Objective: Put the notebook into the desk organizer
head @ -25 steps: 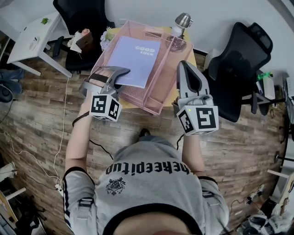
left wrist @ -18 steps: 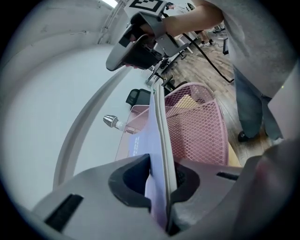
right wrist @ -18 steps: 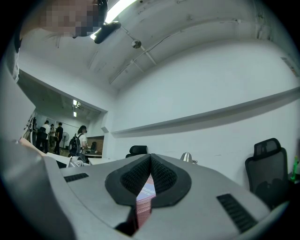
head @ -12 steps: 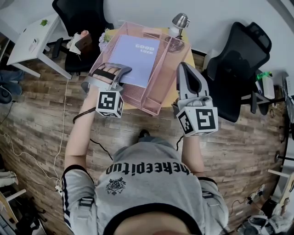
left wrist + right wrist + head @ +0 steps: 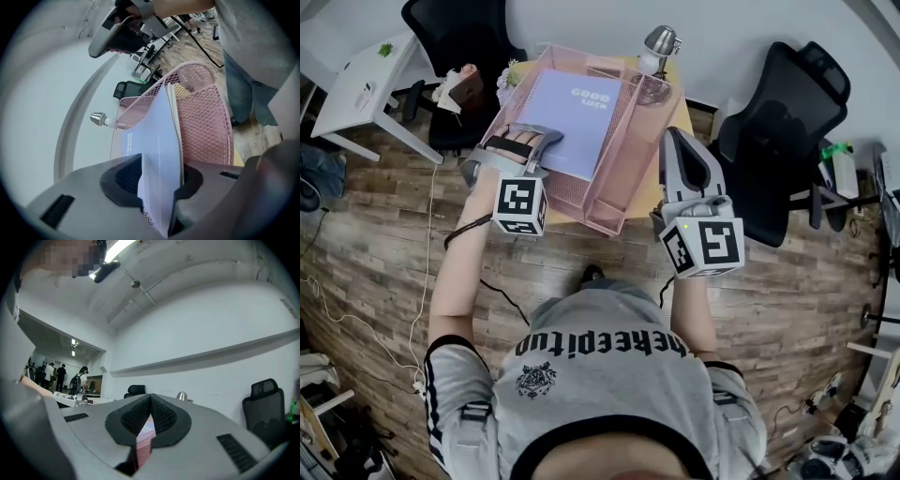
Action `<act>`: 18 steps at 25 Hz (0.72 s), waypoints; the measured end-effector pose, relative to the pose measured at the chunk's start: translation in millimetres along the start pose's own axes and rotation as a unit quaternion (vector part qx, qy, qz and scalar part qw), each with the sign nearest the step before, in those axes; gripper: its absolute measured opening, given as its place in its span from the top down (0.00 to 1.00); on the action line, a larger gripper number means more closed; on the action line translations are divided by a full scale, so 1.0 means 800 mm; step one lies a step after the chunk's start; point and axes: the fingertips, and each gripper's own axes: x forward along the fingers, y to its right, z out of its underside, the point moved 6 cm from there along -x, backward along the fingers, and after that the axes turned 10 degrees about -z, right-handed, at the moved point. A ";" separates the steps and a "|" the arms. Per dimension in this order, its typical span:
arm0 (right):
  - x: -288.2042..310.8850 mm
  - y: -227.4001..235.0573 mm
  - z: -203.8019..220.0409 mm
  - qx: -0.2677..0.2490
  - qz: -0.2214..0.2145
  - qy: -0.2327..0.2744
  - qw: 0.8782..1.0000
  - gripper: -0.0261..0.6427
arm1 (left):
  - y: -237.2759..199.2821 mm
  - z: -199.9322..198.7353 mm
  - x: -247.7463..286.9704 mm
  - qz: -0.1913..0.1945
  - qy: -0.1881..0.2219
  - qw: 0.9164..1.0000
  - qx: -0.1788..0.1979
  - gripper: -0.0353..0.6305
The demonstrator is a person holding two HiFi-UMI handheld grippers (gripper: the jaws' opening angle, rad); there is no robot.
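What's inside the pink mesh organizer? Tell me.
A lavender notebook lies inside the pink mesh organizer. Anything under it is covered from view.

One overhead, two close; organizer (image 5: 623, 164) shared

Bright, even indoor light — fisheye warp in every view.
Head view sharp and well lit, shadows on the floor (image 5: 384, 244) faint and soft, straight edges bowed toward the corners, pink desk organizer (image 5: 609, 202) crisp down to the mesh. Left gripper view ringed by a dark vignette, pale wall (image 5: 33, 122) washed out, notebook (image 5: 157, 140) soft up close, left gripper (image 5: 159, 173) smeared at the bottom. Right gripper view lit from a ceiling strip light (image 5: 119, 247) blown to white — back wall (image 5: 211, 324) an even grey, right gripper (image 5: 149, 401) out of focus, far room (image 5: 61, 376) at left dimmer.
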 end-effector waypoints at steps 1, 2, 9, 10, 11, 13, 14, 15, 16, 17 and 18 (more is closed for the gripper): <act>0.000 0.000 0.000 0.000 -0.001 0.000 1.000 0.96 | -0.002 0.001 -0.001 0.004 -0.001 1.000 -0.002 0.79; 0.000 0.000 0.000 0.000 -0.001 0.000 1.000 0.96 | -0.004 0.002 -0.003 0.008 -0.002 1.000 -0.004 0.76; 0.001 -0.002 0.000 0.002 -0.003 0.003 1.000 0.96 | -0.013 0.010 -0.014 0.052 0.003 0.997 -0.049 0.61; 0.001 -0.003 0.000 0.003 -0.003 0.003 1.000 0.96 | -0.014 0.011 -0.016 0.060 0.006 0.996 -0.058 0.60; 0.001 -0.003 0.000 0.004 -0.004 0.003 1.000 0.96 | -0.015 0.012 -0.019 0.069 0.009 0.995 -0.067 0.58; 0.001 -0.005 0.000 0.004 -0.006 0.003 1.000 0.96 | -0.016 0.013 -0.026 0.088 0.017 0.992 -0.084 0.53; 0.001 -0.006 -0.001 0.003 -0.006 0.004 1.000 0.96 | -0.015 0.012 -0.029 0.099 0.022 0.991 -0.092 0.52; 0.000 -0.008 -0.001 0.003 -0.007 0.004 1.000 0.96 | -0.014 0.012 -0.033 0.110 0.026 0.989 -0.099 0.51; 0.000 -0.008 -0.002 0.003 -0.007 0.005 1.000 0.96 | -0.013 0.011 -0.037 0.120 0.030 0.987 -0.106 0.51; -0.001 -0.009 -0.002 0.003 -0.008 0.005 1.000 0.96 | -0.012 0.011 -0.040 0.127 0.033 0.985 -0.112 0.50; -0.002 -0.010 -0.003 0.003 -0.008 0.006 1.000 0.96 | -0.011 0.010 -0.042 0.131 0.034 0.984 -0.116 0.50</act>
